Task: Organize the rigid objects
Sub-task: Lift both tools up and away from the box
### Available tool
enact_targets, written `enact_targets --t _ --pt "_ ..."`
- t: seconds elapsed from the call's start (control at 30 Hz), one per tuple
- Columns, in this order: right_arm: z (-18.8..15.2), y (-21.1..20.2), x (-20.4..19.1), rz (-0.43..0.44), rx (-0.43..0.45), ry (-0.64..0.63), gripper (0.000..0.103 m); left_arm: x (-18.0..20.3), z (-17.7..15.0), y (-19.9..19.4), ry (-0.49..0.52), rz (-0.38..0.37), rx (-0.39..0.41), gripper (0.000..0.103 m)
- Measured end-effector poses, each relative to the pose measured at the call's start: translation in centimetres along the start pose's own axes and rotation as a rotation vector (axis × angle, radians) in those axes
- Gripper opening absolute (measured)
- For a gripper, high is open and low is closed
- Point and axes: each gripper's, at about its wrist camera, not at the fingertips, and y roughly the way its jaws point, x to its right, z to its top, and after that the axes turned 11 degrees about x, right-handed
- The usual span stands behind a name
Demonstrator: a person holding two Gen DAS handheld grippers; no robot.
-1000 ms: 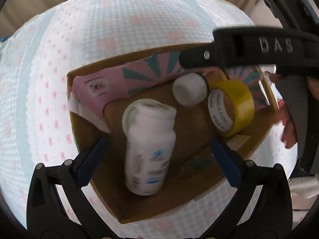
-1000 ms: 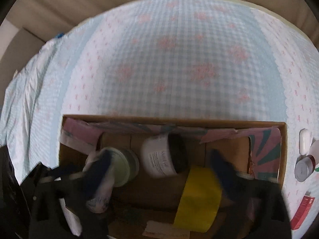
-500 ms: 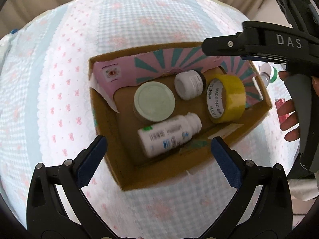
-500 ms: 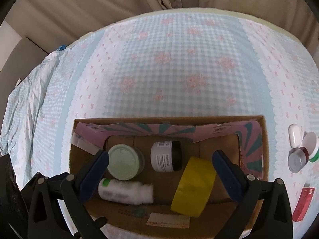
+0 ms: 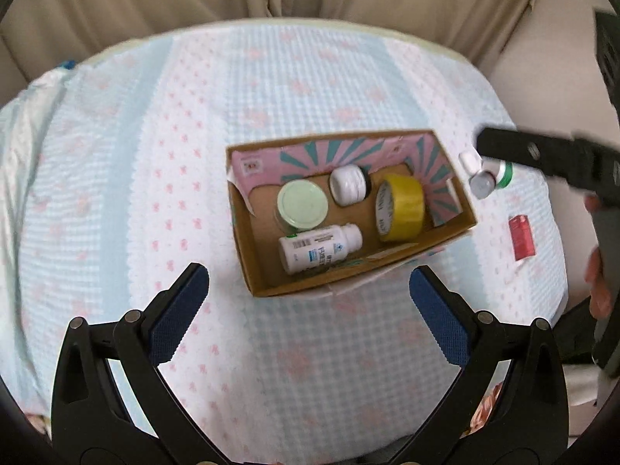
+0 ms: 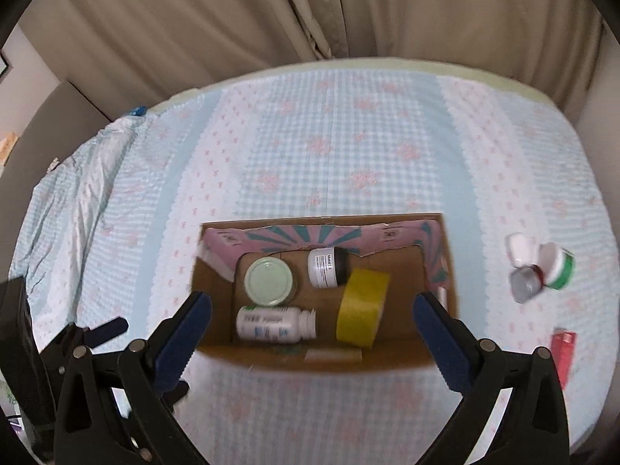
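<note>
An open cardboard box (image 5: 267,283) (image 6: 325,360) sits on the checked bedspread. Inside lie a white pill bottle (image 5: 319,248) (image 6: 275,323) on its side, a pale green lidded jar (image 5: 302,206) (image 6: 268,281), a small white jar with a dark cap (image 5: 348,185) (image 6: 327,267) and a yellow tape roll (image 5: 399,206) (image 6: 362,314). My left gripper (image 5: 308,310) is open and empty, held above and in front of the box. My right gripper (image 6: 312,333) is open and empty above the box's near side.
To the right of the box lie small jars, one with a green band (image 5: 488,178) (image 6: 540,267), and a red packet (image 5: 522,237) (image 6: 564,350). Beige curtains hang behind the bed. The right tool and hand show at the right of the left wrist view (image 5: 562,162).
The white bottle dropped from upright between the left fingers to lying in the box. Both grippers have pulled up and back from the box, so it looks smaller.
</note>
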Motion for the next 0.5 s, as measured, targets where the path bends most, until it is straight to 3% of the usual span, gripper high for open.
enact_targets --t 0.2,0.5 --pt "-0.9 -7.0 1.6 -0.083 0.029 -0.028 0.103 2.8 1.2 -5.3 0.028 0.051 0.113 0.103" --pt "-3.5 -15.0 10.4 -0.216 0.069 0.072 0.103 11.5 2.1 -8.3 0.027 0.033 0.178 0.103"
